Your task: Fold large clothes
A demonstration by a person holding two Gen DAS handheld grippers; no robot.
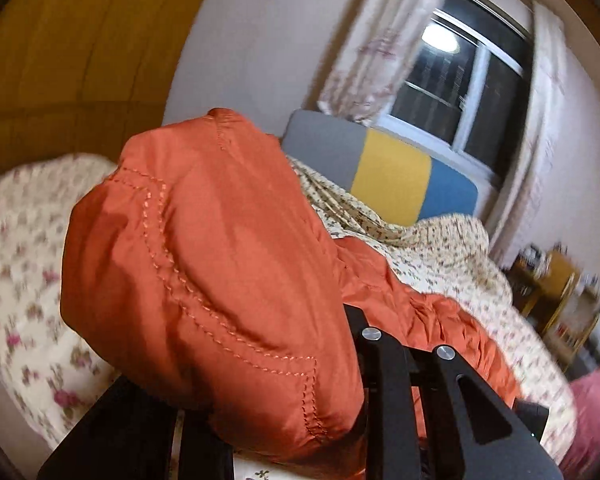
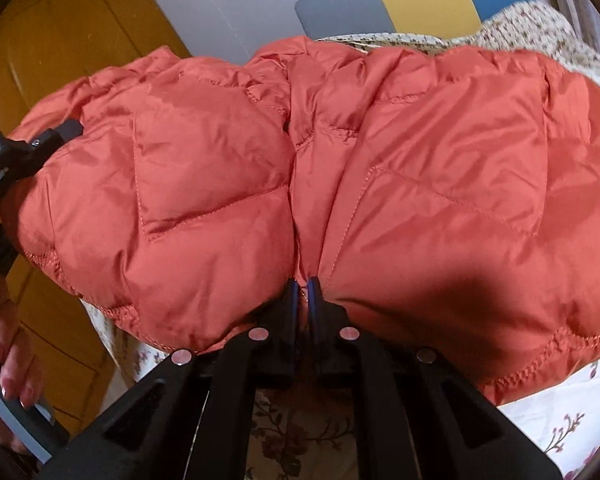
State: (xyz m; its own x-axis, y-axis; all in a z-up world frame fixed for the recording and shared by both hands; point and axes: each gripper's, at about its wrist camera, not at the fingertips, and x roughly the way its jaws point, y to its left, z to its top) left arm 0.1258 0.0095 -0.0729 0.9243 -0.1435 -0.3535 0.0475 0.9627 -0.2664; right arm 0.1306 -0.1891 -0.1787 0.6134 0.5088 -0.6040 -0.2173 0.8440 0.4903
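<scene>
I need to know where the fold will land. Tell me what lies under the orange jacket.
Under the orange jacket a floral bedsheet shows at its lower edge and beside the right claw. Whatever lies beneath the jacket's middle is covered.

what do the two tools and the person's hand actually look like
Both tools are matte black plastic with angular cut-out linkages and round silver pivot pins. The right tool has slim fingers with blue pads on their inner faces. The left tool adds a grey curved handle. The hand on it is bare, with pale polished nails; no cables or sleeves show.
</scene>
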